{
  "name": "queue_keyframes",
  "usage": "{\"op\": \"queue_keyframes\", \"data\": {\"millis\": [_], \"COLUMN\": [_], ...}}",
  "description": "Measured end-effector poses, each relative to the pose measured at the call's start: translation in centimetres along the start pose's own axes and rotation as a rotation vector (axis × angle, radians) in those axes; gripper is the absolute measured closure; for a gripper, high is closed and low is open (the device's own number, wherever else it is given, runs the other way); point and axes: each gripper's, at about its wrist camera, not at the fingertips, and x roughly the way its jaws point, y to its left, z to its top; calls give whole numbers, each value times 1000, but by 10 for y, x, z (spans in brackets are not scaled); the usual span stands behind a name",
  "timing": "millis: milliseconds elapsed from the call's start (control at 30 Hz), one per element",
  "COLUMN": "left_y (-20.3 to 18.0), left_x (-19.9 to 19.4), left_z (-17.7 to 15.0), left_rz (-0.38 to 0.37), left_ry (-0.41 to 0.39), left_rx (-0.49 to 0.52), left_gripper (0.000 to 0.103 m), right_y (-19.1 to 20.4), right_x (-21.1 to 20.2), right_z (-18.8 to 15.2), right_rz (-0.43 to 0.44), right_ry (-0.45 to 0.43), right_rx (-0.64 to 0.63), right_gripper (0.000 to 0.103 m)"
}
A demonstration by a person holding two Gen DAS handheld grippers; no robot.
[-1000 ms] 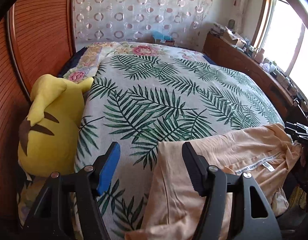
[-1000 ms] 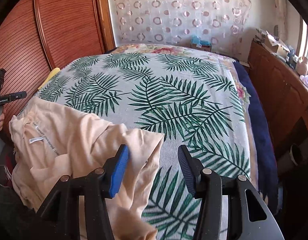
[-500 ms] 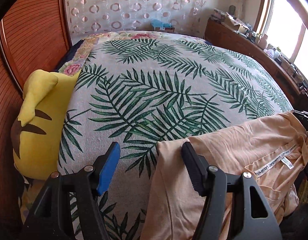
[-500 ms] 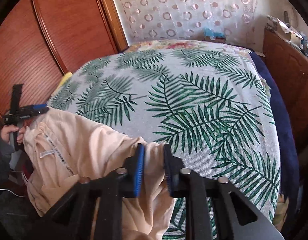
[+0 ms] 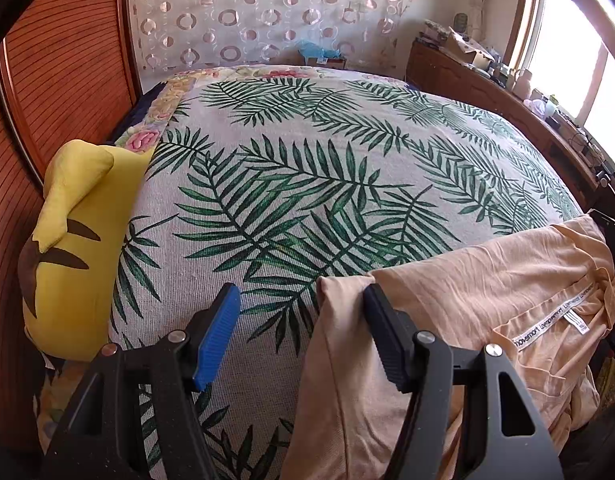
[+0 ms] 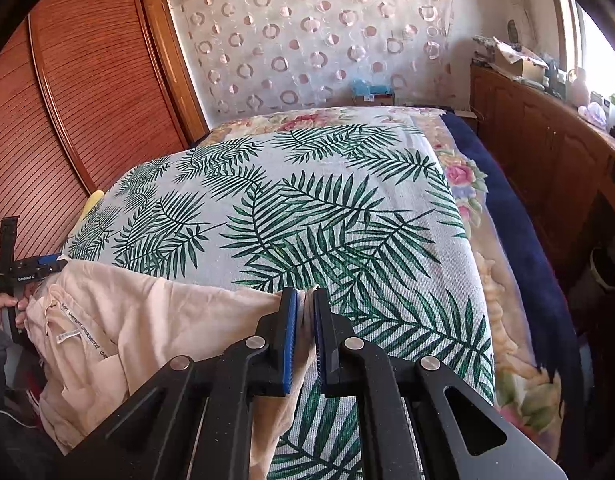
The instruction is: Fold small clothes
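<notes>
One peach garment [image 6: 155,320], pinched by right gripper [image 6: 305,308].

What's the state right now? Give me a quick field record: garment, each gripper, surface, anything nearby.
garment: peach garment, unfolded, rumpled, draped over the bed's near edge, printed label showing
left gripper: open, straddling the garment's corner, not gripping
right gripper: shut on the garment's other corner
surface: palm-leaf bedspread
nearby: yellow plush toy at the bed's left side, against the wooden wardrobe
fold progress: none visible yet
</notes>
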Motion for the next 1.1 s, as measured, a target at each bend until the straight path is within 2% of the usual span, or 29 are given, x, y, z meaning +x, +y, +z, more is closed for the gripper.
{"op": "queue_keyframes", "data": {"millis": [33, 100, 200, 300, 400, 500, 567, 600, 633, 667, 700, 733, 867, 967, 1100], "left_y": [1, 1, 1, 0, -2, -9, -12, -14, -16, -19, -23, -25, -40, -50, -59], "left_x": [0, -1, -3, -4, -5, -5, -6, -7, -8, -10, -17, -24, -80, -128, -189], "left_z": [0, -1, -3, -4, -4, -3, -4, -4, -5, -5, -6, -6, -3, 4, 16], "left_rz": [-1, -2, -16, -25, -44, -66, -97, -109, -112, -119, -126, -124, -174, -189, -199], "left_ry": [2, 10, 16, 13, 17, 35, 48, 52, 50, 49, 33, 8, -125, -224, -358], "left_rx": [-2, -4, -4, -3, -2, 25, 26, 26, 30, 35, 34, 28, 23, 41, 64], "left_gripper": [38, 38, 38, 44, 52, 67, 82, 85, 90, 92, 92, 93, 94, 94, 94], "right_y": [2, 8, 15, 16, 12, 12, 17, 20, 22, 26, 31, 34, 43, 46, 45], "right_x": [-1, -4, 1, 8, 17, 20, 20, 21, 21, 21, 22, 20, -25, -66, -115], "right_z": [1, 4, 3, -1, -4, -2, -2, -2, -3, -3, -4, -4, 4, 15, 30], "right_rz": [-8, -11, 5, -3, 47, 93, 105, 109, 112, 112, 136, 159, 272, 284, 231], "right_ry": [-3, -9, 34, 82, 131, 137, 144, 150, 158, 162, 172, 174, 31, -55, -156], "right_rx": [-4, -19, -50, -70, -53, -27, -46, -59, -76, -94, -112, -123, -139, -156, -179], "right_gripper": [79, 65, 54, 51, 49, 46, 46, 46, 47, 55, 84, 91, 94, 95, 96]}}
